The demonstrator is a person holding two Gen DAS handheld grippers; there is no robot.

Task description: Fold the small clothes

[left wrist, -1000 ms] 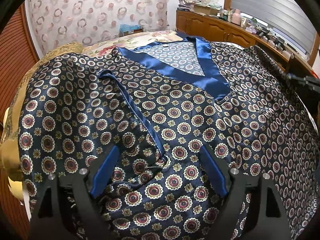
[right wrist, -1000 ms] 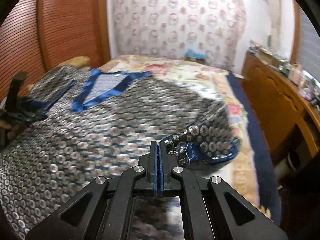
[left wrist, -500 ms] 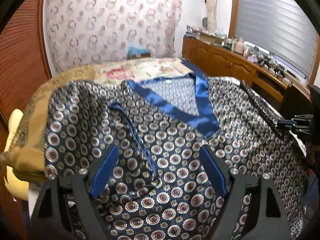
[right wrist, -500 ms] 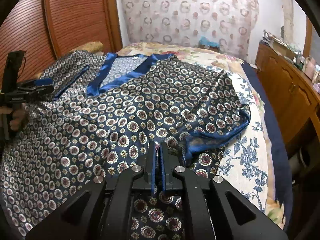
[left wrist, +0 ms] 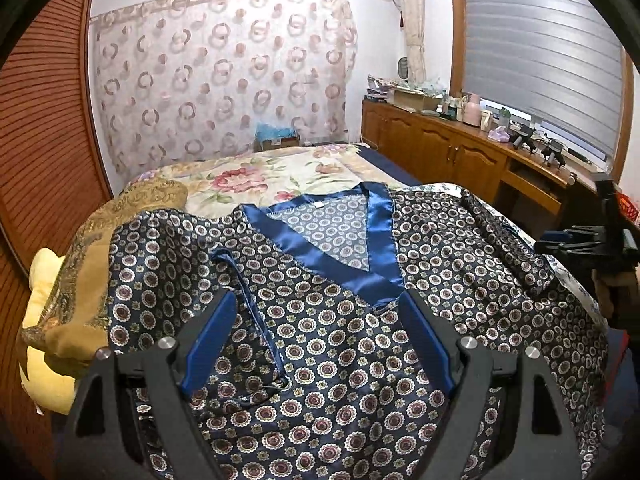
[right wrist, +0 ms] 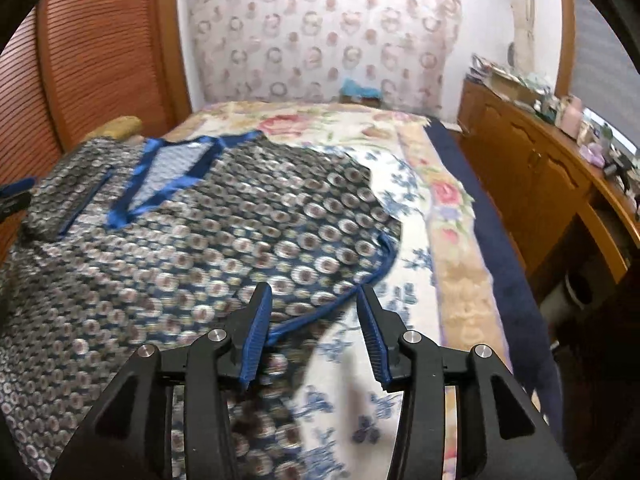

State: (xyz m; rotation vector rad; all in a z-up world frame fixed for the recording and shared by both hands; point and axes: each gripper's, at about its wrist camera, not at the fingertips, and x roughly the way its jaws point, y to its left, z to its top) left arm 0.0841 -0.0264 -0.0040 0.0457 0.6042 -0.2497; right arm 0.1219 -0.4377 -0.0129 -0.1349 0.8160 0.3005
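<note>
A navy patterned satin top (left wrist: 328, 320) with a blue V-neck band (left wrist: 344, 268) lies spread on the bed; its left sleeve is folded in over the body, with a blue hem (left wrist: 256, 312). It also shows in the right wrist view (right wrist: 224, 240), where the right sleeve's blue hem (right wrist: 352, 292) lies flat. My left gripper (left wrist: 316, 340) is open and empty above the top's left side. My right gripper (right wrist: 314, 340) is open and empty just above the right sleeve's hem; it also shows at the right edge of the left wrist view (left wrist: 560, 240).
The floral bedspread (right wrist: 420, 208) covers the bed. A gold cushion (left wrist: 80, 264) and a yellow pillow (left wrist: 40, 280) lie at the left. A wooden cabinet (left wrist: 460, 152) with clutter runs along the right, and a slatted wooden wall (left wrist: 44, 140) along the left.
My right gripper has opened and let go of the right sleeve, which now lies flat on the bed. My left gripper has lifted and drawn back, still open.
</note>
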